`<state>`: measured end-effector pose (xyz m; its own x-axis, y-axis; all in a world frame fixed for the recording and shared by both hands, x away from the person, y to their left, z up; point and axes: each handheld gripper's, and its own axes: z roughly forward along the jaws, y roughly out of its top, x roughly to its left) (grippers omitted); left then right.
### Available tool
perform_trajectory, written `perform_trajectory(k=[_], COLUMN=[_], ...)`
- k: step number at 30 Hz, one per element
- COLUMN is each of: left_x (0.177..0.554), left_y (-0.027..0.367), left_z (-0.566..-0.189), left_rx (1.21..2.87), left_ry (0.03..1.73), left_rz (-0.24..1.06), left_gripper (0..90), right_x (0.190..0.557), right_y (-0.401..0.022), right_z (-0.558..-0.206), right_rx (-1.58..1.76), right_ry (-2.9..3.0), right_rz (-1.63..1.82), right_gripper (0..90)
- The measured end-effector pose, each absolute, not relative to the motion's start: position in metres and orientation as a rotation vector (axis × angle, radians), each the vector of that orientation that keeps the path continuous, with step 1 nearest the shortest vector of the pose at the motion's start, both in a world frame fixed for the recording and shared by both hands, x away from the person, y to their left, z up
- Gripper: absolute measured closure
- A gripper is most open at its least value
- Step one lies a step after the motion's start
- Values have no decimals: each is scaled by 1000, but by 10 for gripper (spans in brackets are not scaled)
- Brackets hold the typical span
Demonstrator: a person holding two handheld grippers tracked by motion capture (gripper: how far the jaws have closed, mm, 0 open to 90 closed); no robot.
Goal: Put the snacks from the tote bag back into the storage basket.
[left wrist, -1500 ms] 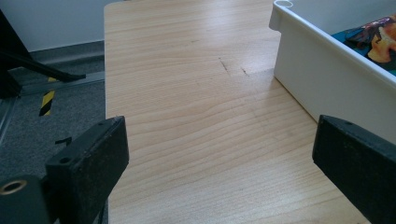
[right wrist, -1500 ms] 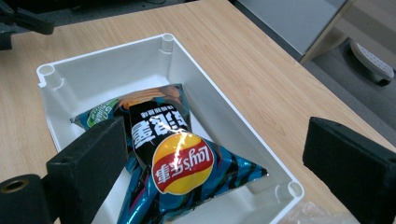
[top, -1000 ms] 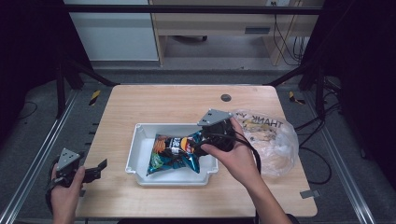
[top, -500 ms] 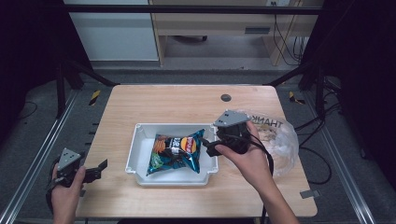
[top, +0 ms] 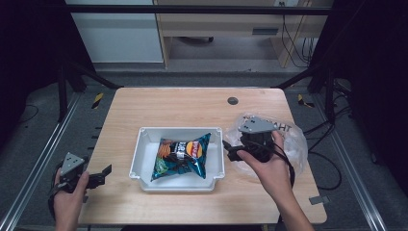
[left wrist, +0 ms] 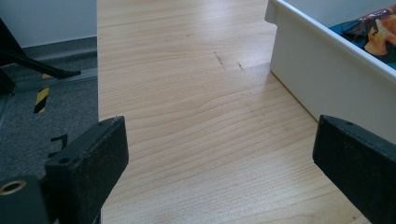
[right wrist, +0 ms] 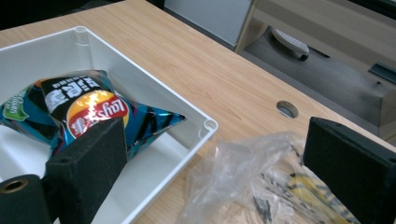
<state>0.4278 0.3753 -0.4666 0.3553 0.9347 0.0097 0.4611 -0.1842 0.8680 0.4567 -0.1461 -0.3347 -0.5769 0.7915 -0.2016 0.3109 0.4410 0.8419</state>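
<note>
The shiny blue crisp packet (top: 182,157) lies in the white plastic tray (top: 144,144) mid-counter. Both tongs, right (top: 230,152) and left (top: 102,174), are spread and empty. The right could snag the crinkled clear plastic bag (top: 293,144) at the counter's right edge.

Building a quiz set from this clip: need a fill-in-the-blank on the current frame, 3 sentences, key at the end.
1. The chip bag lies inside the white ____.
2. The right gripper is beside the tray with its jaws ____ and nothing between them.
3. The clear plastic bag lies on the table to the ____ of the tray in the high view.

Missing words: tray; open; right
</note>
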Motion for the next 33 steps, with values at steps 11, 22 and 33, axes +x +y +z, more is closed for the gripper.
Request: perform_trajectory(k=[11,22,33], left_x=[428,429,428], left_y=[375,373,372], left_z=[-467,-467,-467], left_rx=[1802,1810,1809], left_ry=[1229,1221,1220], left_rz=[725,722,723], left_gripper=[32,32,32], right_x=[453,449,449], right_y=[-171,-195,-214], right_z=[-339,-358,-382], right_rx=[990,1042,1125], right_ry=[2036,2006,1990], right_rz=[1035,954,934], right_gripper=[65,59,67])
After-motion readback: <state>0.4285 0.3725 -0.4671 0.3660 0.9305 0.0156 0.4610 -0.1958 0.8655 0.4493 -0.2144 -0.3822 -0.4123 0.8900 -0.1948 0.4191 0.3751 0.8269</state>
